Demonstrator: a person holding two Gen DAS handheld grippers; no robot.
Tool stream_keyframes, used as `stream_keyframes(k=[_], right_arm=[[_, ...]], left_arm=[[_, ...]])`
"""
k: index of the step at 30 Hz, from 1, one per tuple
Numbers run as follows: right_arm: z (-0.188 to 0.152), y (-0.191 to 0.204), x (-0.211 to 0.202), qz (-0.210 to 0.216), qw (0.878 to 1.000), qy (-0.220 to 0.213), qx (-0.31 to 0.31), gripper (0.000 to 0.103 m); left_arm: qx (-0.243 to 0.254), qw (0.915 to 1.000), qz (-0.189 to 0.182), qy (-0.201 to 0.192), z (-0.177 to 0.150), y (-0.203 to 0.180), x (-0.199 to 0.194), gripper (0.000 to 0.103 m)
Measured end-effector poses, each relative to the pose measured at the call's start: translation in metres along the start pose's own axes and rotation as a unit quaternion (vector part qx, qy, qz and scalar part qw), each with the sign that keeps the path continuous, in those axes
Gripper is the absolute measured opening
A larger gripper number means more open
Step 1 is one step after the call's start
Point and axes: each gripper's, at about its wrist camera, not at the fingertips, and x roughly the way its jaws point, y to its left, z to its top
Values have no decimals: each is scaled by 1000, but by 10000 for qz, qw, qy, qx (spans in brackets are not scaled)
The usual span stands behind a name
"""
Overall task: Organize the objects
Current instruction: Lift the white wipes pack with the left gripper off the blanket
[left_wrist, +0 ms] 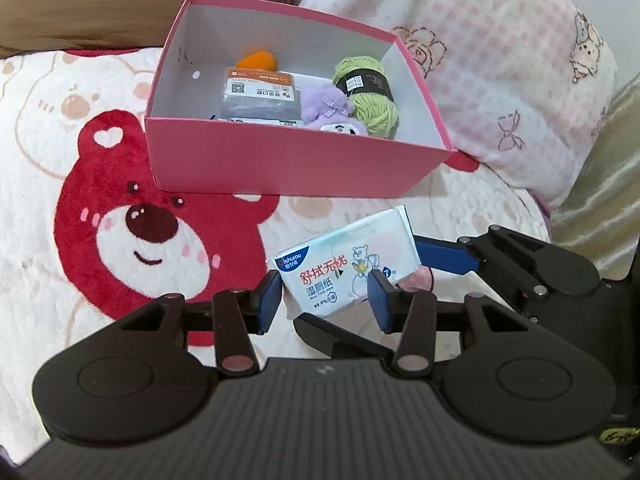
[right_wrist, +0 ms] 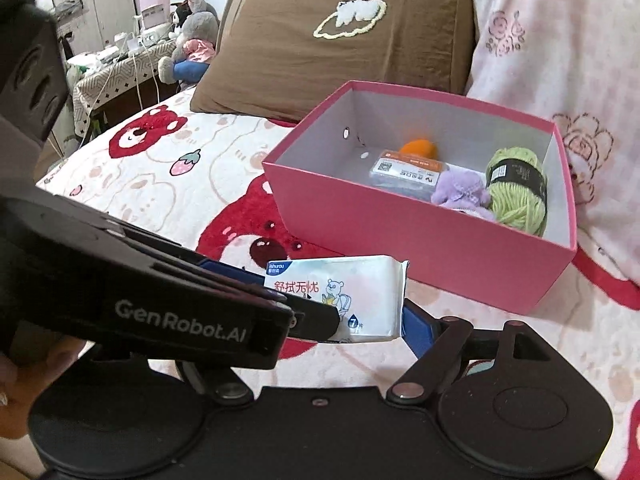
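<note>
1. The white soft pack of wet wipes [right_wrist: 340, 296] was off the blanket just in front of the open pink cardboard box [left_wrist: 280, 160], clamped end to end by the right gripper [right_wrist: 352, 320].
2. The left gripper [left_wrist: 324, 300] straddled the pack's near edge; whether its pads pressed I could not tell.
3. Judged step: carrying the pack to the box; next, clear the front wall and release beside the green yarn skein [left_wrist: 370, 94].
4. Below lay a white plush blanket with red bears [left_wrist: 100, 220]; a brown pillow [right_wrist: 340, 40] sat behind.

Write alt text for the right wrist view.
The left gripper and right gripper both straddle a white wipes pack above a bear-print blanket. Behind it, an open pink box holds green yarn and a purple plush.
</note>
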Motion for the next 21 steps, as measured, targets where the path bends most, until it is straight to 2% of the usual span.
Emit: stream_keyframes(k=[6,11,15,21], right_arm=[[3,13,-8,-102,9999,-11,-68,86],[9,19,-20,-149,9998,-101,-80,87],[12,25,-25,-165,9997,-134,-145,87],[16,35,-29,-348,9987,-203,-317,87]], left_arm=[[110,9999,-70,-28,0,0,-16,44],[98,9995,-288,-60,1,3,-28,44],[-141,9984,-553,-9,-1,16,-34,44],[94,9984,-547,-112,4,9,-46,44]])
